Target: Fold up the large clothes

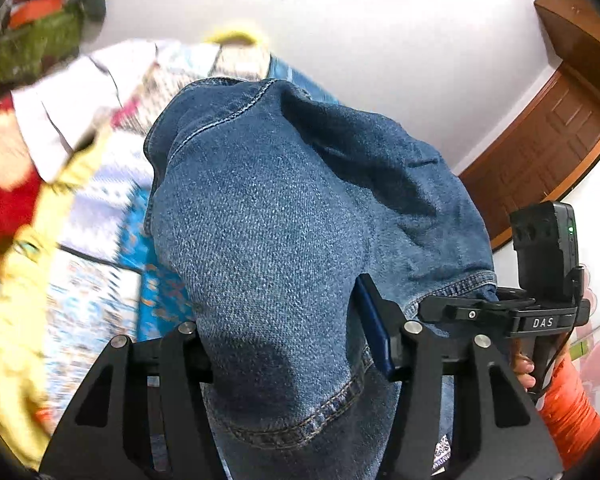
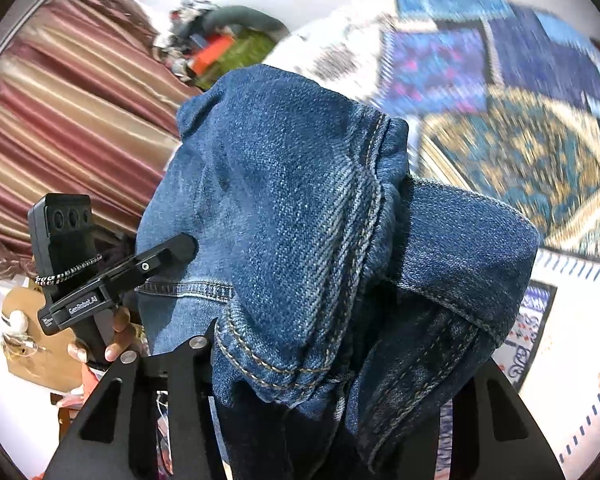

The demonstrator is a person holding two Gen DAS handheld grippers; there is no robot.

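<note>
both grippers hold bunched denim above the bed

in our left wrist view the left gripper (image 1: pixel 296 364) has a thick fold of blue denim jeans (image 1: pixel 276 216) wedged between its two black fingers, the jaws about half apart and pressing on the cloth from both sides. the fabric bulges up over the fingers and fills the middle of the view, a stitched hem curving along the bottom. to the right we see our other tool (image 1: pixel 500 312) gripping a hemmed edge of the same garment, with fingertips (image 1: pixel 524 372) of the hand that carries it showing beneath

in our right wrist view the right gripper (image 2: pixel 332 364) is likewise closed partway onto a heavy wad of the jeans (image 2: pixel 300 216), seams and double stitching bunched between its fingers. the right finger is mostly hidden under cloth. at the left of this view the left gripper (image 2: pixel 180 248) touches the denim, held by a hand (image 2: pixel 112 340)

the jeans hang lifted between the two tools, clear of the patterned bedspread (image 2: pixel 520 152) that lies blurred behind them. a striped curtain (image 2: pixel 60 128) shows to the left, a wooden door (image 1: pixel 548 148) and white wall in the other view, and yellow and red fabrics (image 1: pixel 16 208) lie at the side of the bed
</note>
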